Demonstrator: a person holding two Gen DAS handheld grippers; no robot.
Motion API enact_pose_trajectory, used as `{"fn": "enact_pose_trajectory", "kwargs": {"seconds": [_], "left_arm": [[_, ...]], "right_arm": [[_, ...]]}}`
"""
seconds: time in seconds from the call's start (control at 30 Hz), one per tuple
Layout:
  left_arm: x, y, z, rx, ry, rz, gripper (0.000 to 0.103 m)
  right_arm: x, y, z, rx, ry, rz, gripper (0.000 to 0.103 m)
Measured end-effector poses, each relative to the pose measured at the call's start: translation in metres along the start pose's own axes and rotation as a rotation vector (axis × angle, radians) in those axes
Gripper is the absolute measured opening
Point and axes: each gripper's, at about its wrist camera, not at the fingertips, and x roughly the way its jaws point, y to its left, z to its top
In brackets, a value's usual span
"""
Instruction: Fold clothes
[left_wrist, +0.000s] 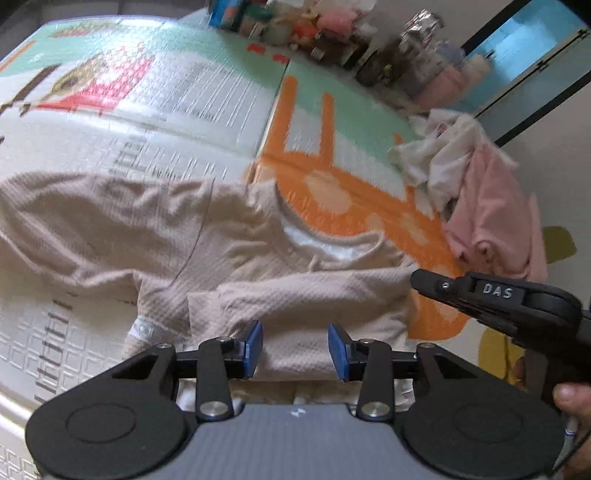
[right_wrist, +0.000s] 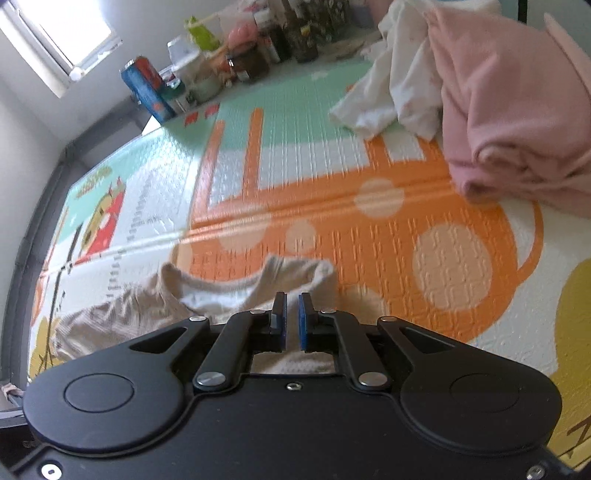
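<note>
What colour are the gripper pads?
Blue pads, clearest in the left wrist view.

Bright window (right_wrist: 55, 37) daylight; mat (right_wrist: 332, 184) perhaps motion-blurred, edges fisheye-bent.

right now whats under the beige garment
The play mat lies under the beige garment, showing all around it. Whatever lies beneath the cloth's folded layers is covered.

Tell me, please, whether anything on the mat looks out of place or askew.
The beige garment lies rumpled and only partly folded. Beyond it, a pink garment and a white one sit in a crumpled heap at the mat's far side. Nothing looks spilled or damaged.
</note>
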Motion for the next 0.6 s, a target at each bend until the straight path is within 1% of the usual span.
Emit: {"fn": "enact_pose_trajectory", "kwargs": {"seconds": [0.13,0.37,0.4,0.6], "left_arm": [[0.009,0.010,0.000,-0.035,0.014,0.005,0.040],[0.013,0.019,0.002,-0.033,0.032,0.011,0.032],[0.014,0.020,0.002,-0.037,0.032,0.009,0.031],[0.016,0.022,0.002,-0.040,0.029,0.001,0.030]], "right_arm": [[0.014,0.001,-0.002,0.007,0.026,-0.004,0.006],[0.038,0.004,0.004,0.015,0.050,-0.031,0.005],[0.041,0.004,0.005,0.018,0.054,-0.034,0.003],[0.051,0.004,0.010,0.028,0.061,-0.038,0.003]]}}
